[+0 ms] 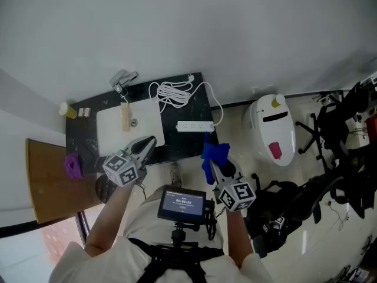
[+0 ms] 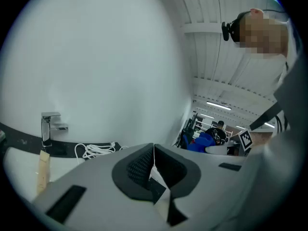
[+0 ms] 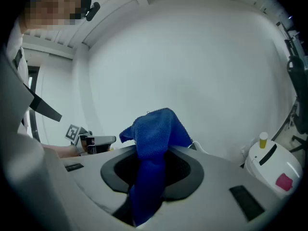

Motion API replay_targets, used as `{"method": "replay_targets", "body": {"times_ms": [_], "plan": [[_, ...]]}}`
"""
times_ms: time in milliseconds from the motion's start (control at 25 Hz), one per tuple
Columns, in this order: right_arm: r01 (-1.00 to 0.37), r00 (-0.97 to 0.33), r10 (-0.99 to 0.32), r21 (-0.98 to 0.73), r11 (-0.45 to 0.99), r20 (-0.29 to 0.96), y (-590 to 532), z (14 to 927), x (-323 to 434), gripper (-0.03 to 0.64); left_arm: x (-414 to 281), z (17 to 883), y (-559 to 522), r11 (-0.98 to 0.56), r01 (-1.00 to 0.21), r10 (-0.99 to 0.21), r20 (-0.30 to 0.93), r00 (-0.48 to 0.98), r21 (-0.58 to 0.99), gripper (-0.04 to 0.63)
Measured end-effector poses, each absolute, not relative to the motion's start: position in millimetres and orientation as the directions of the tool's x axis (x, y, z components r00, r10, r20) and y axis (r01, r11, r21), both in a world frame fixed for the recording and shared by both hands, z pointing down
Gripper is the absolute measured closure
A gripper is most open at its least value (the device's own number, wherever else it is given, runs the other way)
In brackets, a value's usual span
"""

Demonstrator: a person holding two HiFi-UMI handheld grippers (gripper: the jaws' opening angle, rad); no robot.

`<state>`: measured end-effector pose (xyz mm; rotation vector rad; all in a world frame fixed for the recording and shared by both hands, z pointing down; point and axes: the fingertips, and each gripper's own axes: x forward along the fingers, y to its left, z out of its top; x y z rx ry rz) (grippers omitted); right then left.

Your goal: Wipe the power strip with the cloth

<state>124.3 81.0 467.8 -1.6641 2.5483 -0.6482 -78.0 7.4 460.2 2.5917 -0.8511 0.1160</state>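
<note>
Two grippers, one cloth, one power strip.

Head view: the left gripper (image 1: 146,146) is held over the front edge of the dark counter (image 1: 188,143), near the white basin (image 1: 144,125), with its jaws drawn together. The right gripper (image 1: 211,161) carries the blue cloth (image 1: 214,153), bunched at its tip. The power strip (image 1: 195,125), white, lies flat on the counter's right end, beside the basin. The cloth sits just on its near side; whether they touch cannot be told. A coiled white cable (image 1: 172,93) lies behind the strip, and a faucet (image 1: 122,80) stands at the counter's back edge. A white container (image 1: 274,128) with yellow and pink parts stands on the floor to the right.

Left gripper view: the left gripper (image 2: 154,157) has its jaws pressed together, with nothing between them. The faucet (image 2: 48,129) and cable (image 2: 94,150) are visible beyond, and the cloth (image 2: 202,142) is far off to the right.

Right gripper view: the right gripper (image 3: 151,170) has its jaws clamped on the cloth (image 3: 154,138), which rises in a fold above the pads and hangs below them. The left gripper (image 3: 94,141) is at left and the white container (image 3: 274,167) at right.
</note>
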Motion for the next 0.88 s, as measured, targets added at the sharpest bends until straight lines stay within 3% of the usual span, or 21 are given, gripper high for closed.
{"method": "replay_targets", "body": {"times_ms": [880], "plan": [[-0.88,-0.432,-0.874,-0.317,0.354,0.223,-53.8,462.6,45.7,0.514,-115.8,471.1,-130.7,-0.767,-0.495,-0.477,0.155,0.865,0.408,0.589]]}}
